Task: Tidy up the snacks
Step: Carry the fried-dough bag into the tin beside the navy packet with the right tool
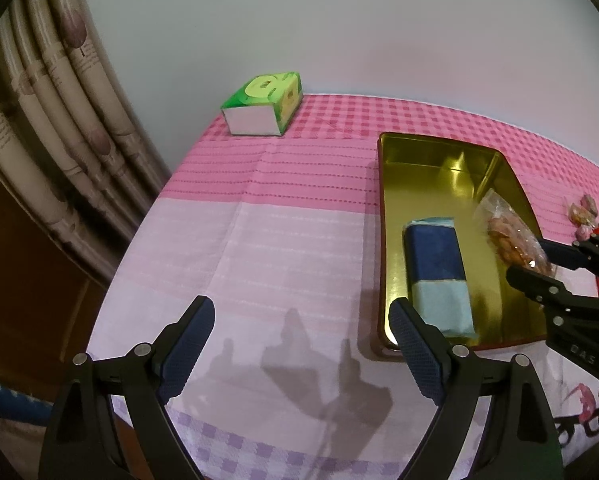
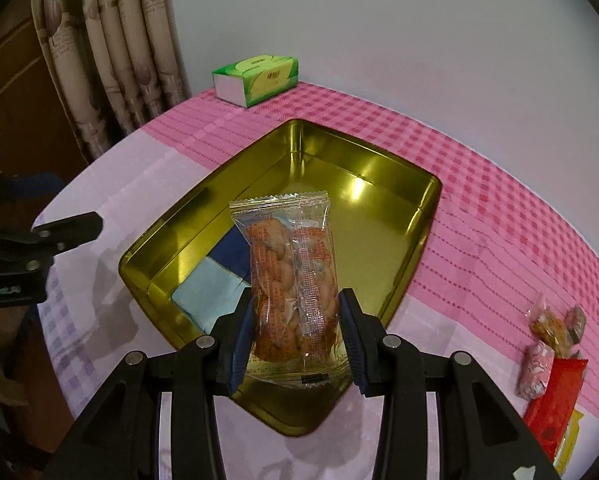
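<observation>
Over tin (image 2: 427, 216) — R claw (image 2: 295, 338) grips snack pkt (image 2: 291, 272).

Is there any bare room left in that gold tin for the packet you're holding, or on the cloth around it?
The gold tin is bare across its far half and along its right wall, beside the blue packet. The cloth between the tin and the green tissue box is open too. It is crowded only at the right edge, where loose snacks pile up. The right gripper holds the twist-snack packet.
</observation>
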Motion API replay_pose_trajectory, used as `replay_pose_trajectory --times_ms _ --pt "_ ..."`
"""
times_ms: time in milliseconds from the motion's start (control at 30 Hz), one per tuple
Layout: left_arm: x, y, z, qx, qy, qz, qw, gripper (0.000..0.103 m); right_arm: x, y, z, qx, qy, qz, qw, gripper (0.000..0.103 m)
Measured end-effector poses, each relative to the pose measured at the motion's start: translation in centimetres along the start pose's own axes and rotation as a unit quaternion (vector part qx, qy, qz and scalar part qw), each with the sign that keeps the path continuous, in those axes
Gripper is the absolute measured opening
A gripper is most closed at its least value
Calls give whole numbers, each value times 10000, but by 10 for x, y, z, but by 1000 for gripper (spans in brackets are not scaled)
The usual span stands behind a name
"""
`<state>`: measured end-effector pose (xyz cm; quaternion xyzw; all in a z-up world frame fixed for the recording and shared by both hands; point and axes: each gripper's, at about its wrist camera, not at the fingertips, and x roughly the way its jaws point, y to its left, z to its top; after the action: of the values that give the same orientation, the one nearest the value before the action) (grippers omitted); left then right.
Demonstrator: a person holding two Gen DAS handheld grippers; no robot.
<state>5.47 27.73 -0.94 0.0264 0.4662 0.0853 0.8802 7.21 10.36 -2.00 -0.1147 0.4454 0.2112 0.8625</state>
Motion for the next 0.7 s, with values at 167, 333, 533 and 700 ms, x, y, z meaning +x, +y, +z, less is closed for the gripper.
replay_pose_trajectory --times_ms 167,333,533,700 --pt "0 3 -1 4 28 21 10000 89 10 3 1 -82 94 -16 9999 37" --pt "2 2 0 83 29 18 10000 89 19 6 1 -121 182 -43 9998 37" --pt "4 1 0 166 32 14 9999 89 27 10 -2 -194 288 -29 9994 37" --pt "4 -1 0 190 39 11 9998 89 31 11 -5 -230 346 -25 9991 38"
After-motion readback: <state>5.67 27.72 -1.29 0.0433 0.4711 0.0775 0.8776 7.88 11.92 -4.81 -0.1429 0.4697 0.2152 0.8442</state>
